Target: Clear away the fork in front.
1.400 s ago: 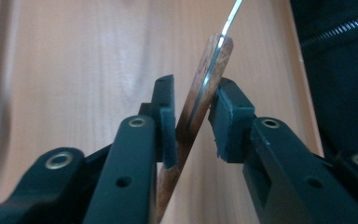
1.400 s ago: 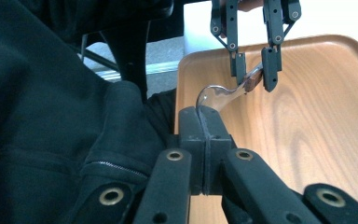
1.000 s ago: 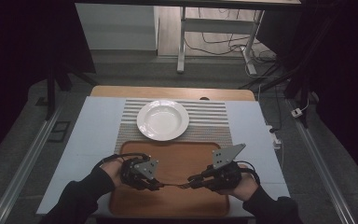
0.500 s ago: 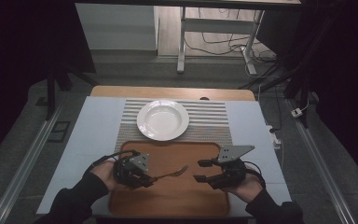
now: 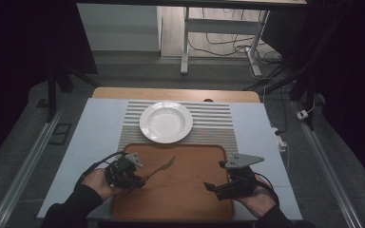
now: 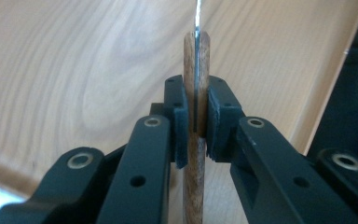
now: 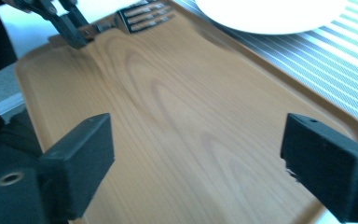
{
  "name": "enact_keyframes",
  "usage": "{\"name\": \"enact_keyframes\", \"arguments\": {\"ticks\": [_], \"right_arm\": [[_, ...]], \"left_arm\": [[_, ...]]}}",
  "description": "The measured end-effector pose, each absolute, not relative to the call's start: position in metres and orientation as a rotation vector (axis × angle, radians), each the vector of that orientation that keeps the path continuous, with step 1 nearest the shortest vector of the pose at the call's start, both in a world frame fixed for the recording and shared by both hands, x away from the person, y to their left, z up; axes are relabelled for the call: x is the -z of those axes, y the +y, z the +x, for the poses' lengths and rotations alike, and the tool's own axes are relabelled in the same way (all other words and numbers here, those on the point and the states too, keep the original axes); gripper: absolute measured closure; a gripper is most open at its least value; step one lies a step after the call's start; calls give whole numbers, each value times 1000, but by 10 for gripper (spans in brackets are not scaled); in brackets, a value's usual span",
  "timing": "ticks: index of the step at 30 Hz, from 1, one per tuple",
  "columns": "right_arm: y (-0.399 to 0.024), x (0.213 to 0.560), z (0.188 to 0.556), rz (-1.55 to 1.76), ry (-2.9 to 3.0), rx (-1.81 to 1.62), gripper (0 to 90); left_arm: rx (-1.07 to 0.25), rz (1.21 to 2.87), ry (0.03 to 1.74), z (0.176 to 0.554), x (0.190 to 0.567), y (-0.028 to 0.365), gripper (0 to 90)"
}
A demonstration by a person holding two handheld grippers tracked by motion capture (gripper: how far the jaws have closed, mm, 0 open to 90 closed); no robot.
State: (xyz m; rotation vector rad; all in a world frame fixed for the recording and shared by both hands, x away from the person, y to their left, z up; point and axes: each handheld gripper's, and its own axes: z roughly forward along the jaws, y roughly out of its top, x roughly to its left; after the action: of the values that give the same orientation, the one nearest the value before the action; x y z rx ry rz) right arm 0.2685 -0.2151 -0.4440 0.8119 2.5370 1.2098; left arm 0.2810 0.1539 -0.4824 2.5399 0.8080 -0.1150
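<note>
A fork (image 5: 160,166) with a wooden handle (image 6: 196,51) lies low over the wooden tray (image 5: 185,199), tines toward the plate. My left gripper (image 5: 140,181) is shut on the handle at the tray's left edge, and both pads (image 6: 181,122) press its sides. In the right gripper view the fork's tines (image 7: 144,18) and the left gripper (image 7: 70,25) show at the far end of the tray (image 7: 191,116). My right gripper (image 5: 216,175) stands over the tray's right side. Its jaws have just been opening, and nothing is between them (image 7: 205,163).
A white plate (image 5: 166,122) sits on a striped placemat (image 5: 214,123) beyond the tray. A pale blue mat (image 5: 90,137) covers the table under both. Table legs and cables lie on the floor farther back.
The right gripper has let go of the fork and its jaws have spread wide. The left gripper has carried the fork to the left, tines now pointing toward the plate.
</note>
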Motion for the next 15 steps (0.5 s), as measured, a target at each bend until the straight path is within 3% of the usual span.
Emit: {"name": "enact_keyframes", "arguments": {"ticks": [5,15], "right_arm": [[-223,445,259,851,2502,-1161,26],[-248,446,247,988,2417,-1174,7]], "left_arm": [[118,2519,974,280,487,159,798],[99,2493,1244,282,500,162,796]]}}
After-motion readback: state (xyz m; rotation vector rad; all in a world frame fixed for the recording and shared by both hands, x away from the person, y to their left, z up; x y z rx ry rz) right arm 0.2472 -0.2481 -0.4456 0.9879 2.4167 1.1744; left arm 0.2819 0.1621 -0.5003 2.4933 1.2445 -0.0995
